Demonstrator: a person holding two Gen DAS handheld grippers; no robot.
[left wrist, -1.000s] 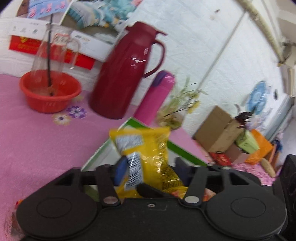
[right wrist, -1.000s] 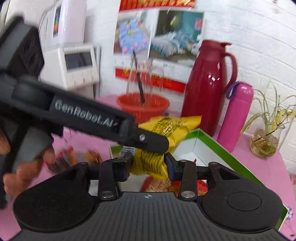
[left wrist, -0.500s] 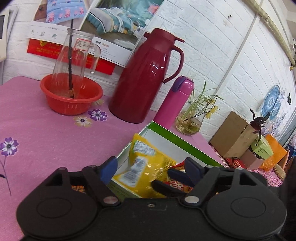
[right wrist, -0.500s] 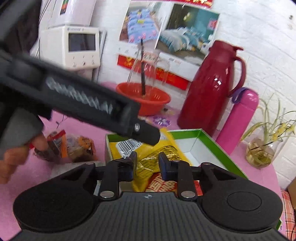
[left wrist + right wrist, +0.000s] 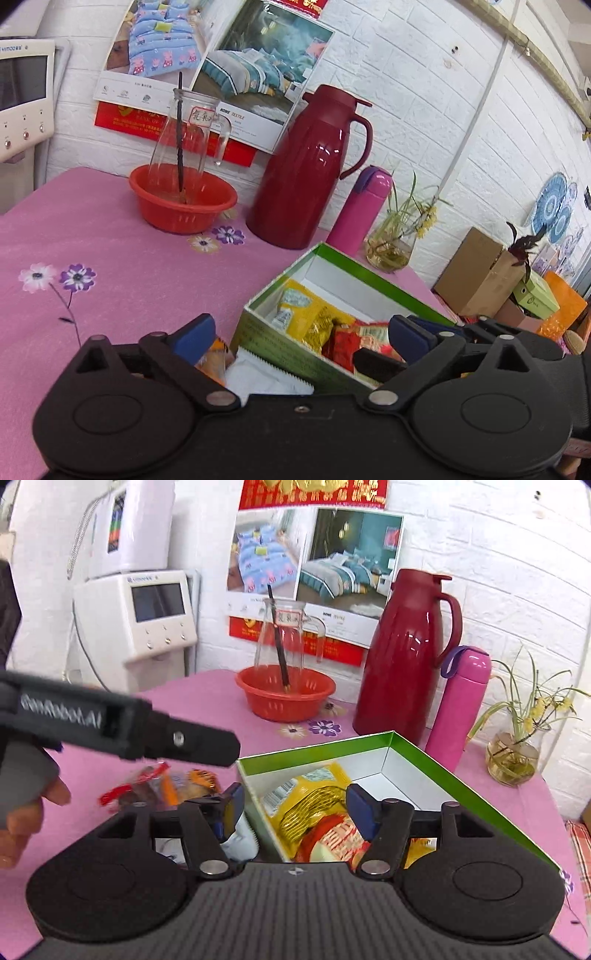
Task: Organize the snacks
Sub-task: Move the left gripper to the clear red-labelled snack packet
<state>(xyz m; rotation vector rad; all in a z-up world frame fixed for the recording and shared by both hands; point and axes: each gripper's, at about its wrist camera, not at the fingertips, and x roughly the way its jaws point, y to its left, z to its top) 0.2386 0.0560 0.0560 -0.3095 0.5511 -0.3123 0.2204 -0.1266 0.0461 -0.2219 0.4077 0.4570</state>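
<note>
Pink table (image 5: 110, 266) with green box (image 5: 280, 343)

Red basin (image 5: 285, 698) holding a glass jug (image 5: 282, 642) far on the pink counter (image 5: 110, 266), maroon flask (image 5: 402, 657) to its right, pink bottle (image 5: 460, 705), plant jar (image 5: 513, 757) far right, posters (image 5: 314, 565) on the wall.

A crinkled yellow foil snack packet (image 5: 310, 786) lies flat inside the open green-rimmed cardboard box (image 5: 461, 771), touching a red-and-white snack packet (image 5: 340, 840). Loose orange and red wrapped snacks (image 5: 162, 782) sit on the desk just beside the box.
</note>
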